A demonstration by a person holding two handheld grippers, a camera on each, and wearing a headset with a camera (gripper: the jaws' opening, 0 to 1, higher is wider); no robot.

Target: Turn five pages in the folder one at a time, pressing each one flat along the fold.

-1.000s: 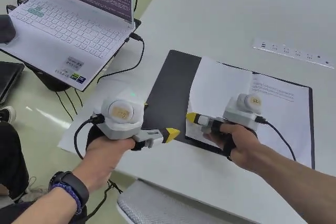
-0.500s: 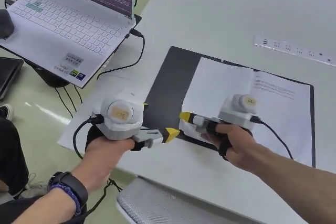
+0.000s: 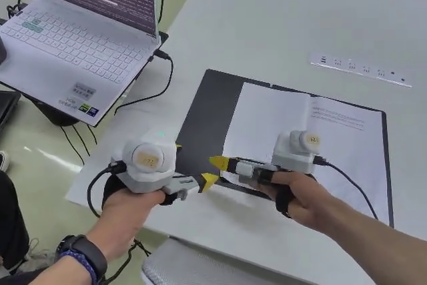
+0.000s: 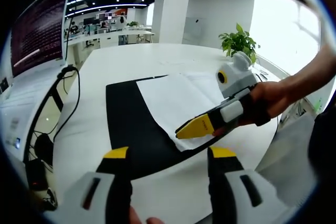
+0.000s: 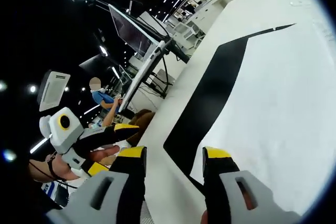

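Both claws are parted and holding nothing. The left claw [image 3: 208, 180] hovers at the near edge of the folder [image 3: 207, 111], which lies open on the desk [image 3: 267, 18]. The right claw [image 3: 220, 163] sits just beyond, by the blank page's [image 3: 267, 118] near corner. Looks like a page turn starting, so next up is pinching only that one sheet.

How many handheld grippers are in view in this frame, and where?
2. The left gripper hovers by the black folder's near left corner; the right gripper points at the near left corner of the blank white page. No others seem hidden.
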